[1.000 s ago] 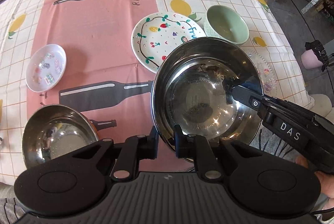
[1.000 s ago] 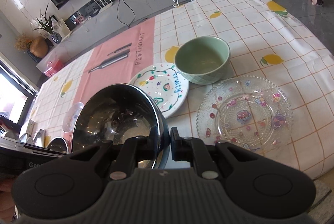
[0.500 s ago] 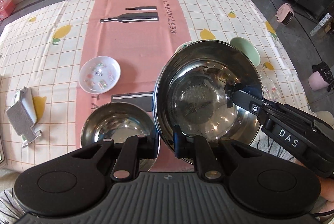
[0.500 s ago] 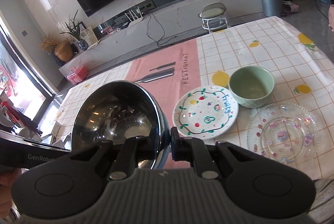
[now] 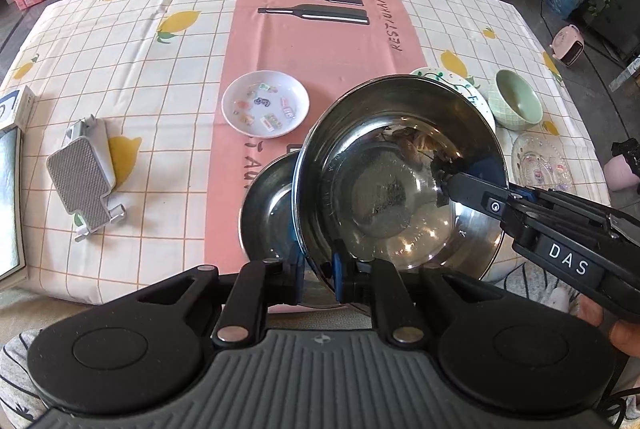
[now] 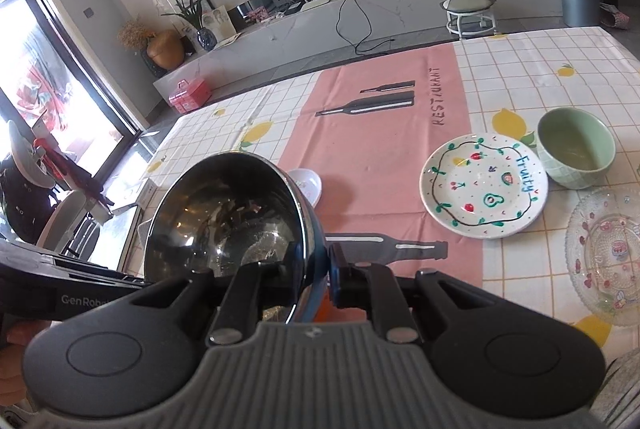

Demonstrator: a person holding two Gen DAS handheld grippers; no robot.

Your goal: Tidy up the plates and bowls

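Left wrist view: your left gripper (image 5: pixel 318 275) fingers clenched on near rim of large steel bowl (image 5: pixel 396 181), held tilted above bench (image 5: pixel 120 69), overlapping smaller steel bowl (image 5: pixel 268 213) below-left. Your right gripper (image 5: pixel 456 183) pinches bowl's right rim.

Right wrist view: your right gripper (image 6: pixel 318 265) fingers clamp large steel bowl (image 6: pixel 228 217) rim. Painted plate (image 6: pixel 484 187), green bowl (image 6: pixel 576 149), glass plate (image 6: pixel 608 253) rest on bench at right.

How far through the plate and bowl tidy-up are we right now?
Early on; nothing looks stacked yet. In hand: both the left gripper and the right gripper clamp the rim of the large steel bowl, held over the smaller steel bowl. Left: the sticker dish, Fruity plate, green bowl and glass plate lie separately on the table.
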